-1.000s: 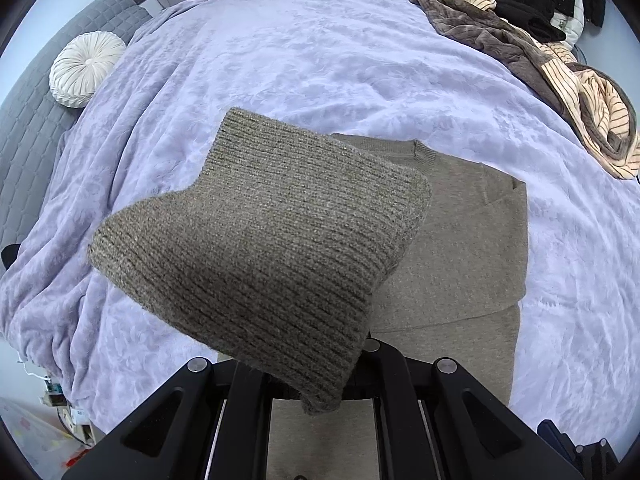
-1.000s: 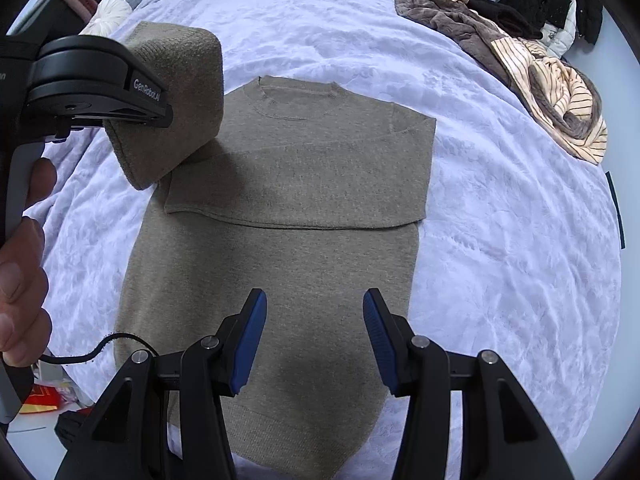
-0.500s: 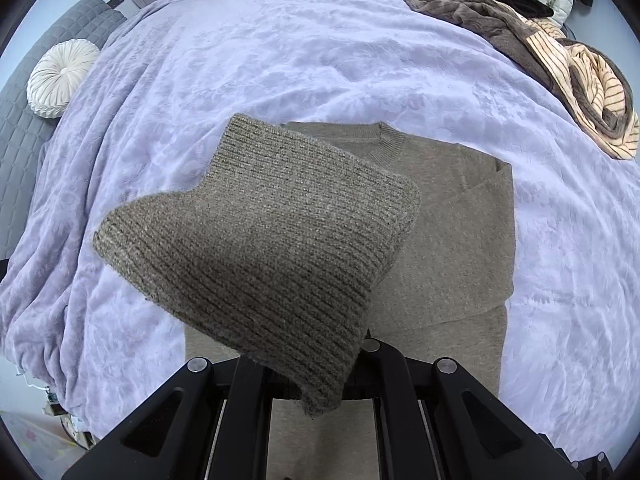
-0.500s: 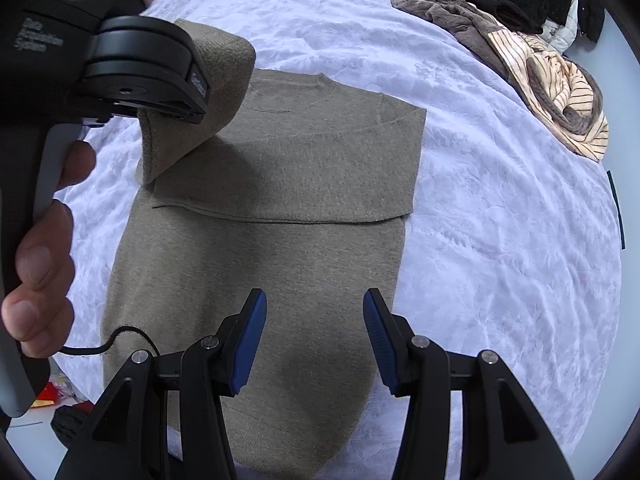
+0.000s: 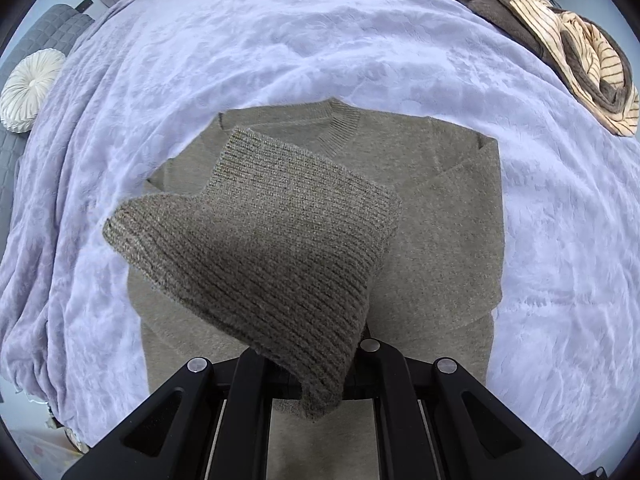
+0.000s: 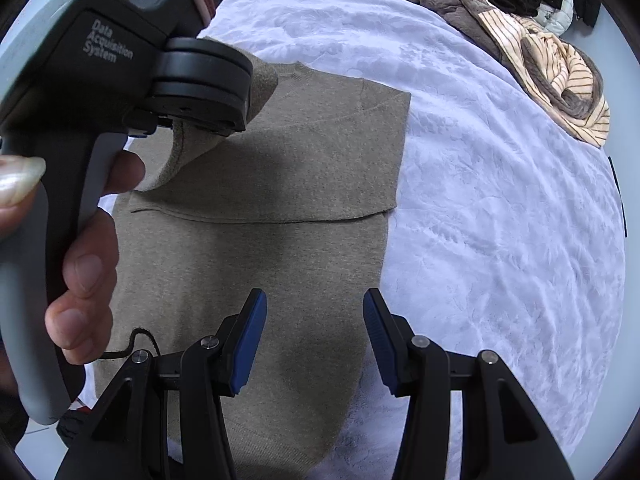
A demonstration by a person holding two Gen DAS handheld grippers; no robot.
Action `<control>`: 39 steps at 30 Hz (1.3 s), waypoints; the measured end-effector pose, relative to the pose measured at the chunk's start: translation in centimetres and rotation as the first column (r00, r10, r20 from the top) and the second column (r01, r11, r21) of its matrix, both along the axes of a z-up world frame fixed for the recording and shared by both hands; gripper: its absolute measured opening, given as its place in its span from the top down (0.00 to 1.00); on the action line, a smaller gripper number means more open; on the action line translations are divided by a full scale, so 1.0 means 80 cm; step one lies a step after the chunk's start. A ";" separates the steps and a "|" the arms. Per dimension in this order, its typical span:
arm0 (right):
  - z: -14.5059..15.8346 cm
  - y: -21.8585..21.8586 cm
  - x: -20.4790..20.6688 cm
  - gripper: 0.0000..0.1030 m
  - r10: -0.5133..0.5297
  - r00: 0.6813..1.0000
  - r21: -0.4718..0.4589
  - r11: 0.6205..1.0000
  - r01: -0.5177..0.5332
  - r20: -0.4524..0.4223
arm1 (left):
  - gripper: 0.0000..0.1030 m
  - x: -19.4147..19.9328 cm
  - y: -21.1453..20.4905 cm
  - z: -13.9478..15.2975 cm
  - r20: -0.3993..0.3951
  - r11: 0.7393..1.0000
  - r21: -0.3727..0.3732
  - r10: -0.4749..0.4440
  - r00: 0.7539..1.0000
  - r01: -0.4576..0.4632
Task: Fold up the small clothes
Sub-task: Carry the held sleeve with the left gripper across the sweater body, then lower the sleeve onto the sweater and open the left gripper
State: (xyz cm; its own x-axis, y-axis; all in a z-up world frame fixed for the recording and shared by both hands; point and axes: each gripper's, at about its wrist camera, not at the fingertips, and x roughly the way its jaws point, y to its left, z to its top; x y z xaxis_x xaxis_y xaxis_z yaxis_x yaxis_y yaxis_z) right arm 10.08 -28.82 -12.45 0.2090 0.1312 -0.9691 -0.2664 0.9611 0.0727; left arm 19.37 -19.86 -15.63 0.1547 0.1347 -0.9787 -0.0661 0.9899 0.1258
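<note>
A taupe knit sweater (image 6: pixel 280 184) lies flat on the lavender bedspread (image 6: pixel 500 220), its right sleeve folded across the chest. My left gripper (image 5: pixel 316 376) is shut on the ribbed cuff of the left sleeve (image 5: pixel 264 236) and holds it lifted above the sweater's body (image 5: pixel 440 240). In the right wrist view the left gripper (image 6: pixel 192 80), held by a hand, hovers over the sweater's left shoulder. My right gripper (image 6: pixel 314 340) is open and empty above the sweater's lower half.
A heap of brown, striped and black clothes (image 6: pixel 532 44) lies at the bed's far right, also in the left wrist view (image 5: pixel 560 36). A round white cushion (image 5: pixel 28 88) sits on a grey sofa at the left.
My left gripper has carried the sleeve cuff to the right, from beside the sweater to above its chest. My right gripper has stayed open and moved little.
</note>
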 end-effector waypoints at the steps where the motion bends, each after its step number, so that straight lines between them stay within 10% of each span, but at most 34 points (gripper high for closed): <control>1: -0.002 -0.002 0.002 0.47 -0.004 1.000 -0.001 1.000 0.004 -0.006 | 0.91 0.003 -0.004 -0.006 -0.008 1.000 -0.005 -0.005 1.000 0.005; 23: -0.045 -0.029 0.012 0.47 -0.056 0.995 -0.024 0.998 0.055 -0.084 | 0.90 0.018 -0.069 -0.096 -0.136 0.993 -0.033 -0.118 0.984 0.115; 24: -0.046 -0.030 0.012 0.47 -0.057 0.995 -0.024 0.998 0.055 -0.085 | 0.70 0.017 -0.069 -0.101 -0.155 0.992 -0.054 -0.120 0.981 0.113; 25: -0.047 -0.030 0.012 0.47 -0.058 0.994 -0.025 0.998 0.056 -0.088 | 0.27 0.016 -0.068 -0.103 -0.168 0.991 -0.081 -0.121 0.978 0.108; 27: -0.047 -0.032 0.012 0.47 -0.060 0.994 -0.024 0.998 0.058 -0.089 | 0.04 0.010 -0.068 -0.093 -0.123 0.991 -0.083 -0.118 0.985 0.108; 39: -0.041 -0.040 0.006 0.48 -0.066 0.995 -0.025 0.998 0.065 -0.073 | 0.04 -0.002 -0.046 -0.060 -0.066 0.964 -0.249 -0.109 0.992 0.089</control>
State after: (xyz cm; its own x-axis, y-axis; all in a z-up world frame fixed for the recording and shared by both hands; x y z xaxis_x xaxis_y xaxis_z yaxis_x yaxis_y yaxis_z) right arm 10.55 -32.06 -15.73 0.1445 0.0975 -0.9847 -0.1975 0.9780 0.0679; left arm 19.18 -23.57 -20.42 0.0768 -0.1229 -0.9894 0.0342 0.9921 -0.1205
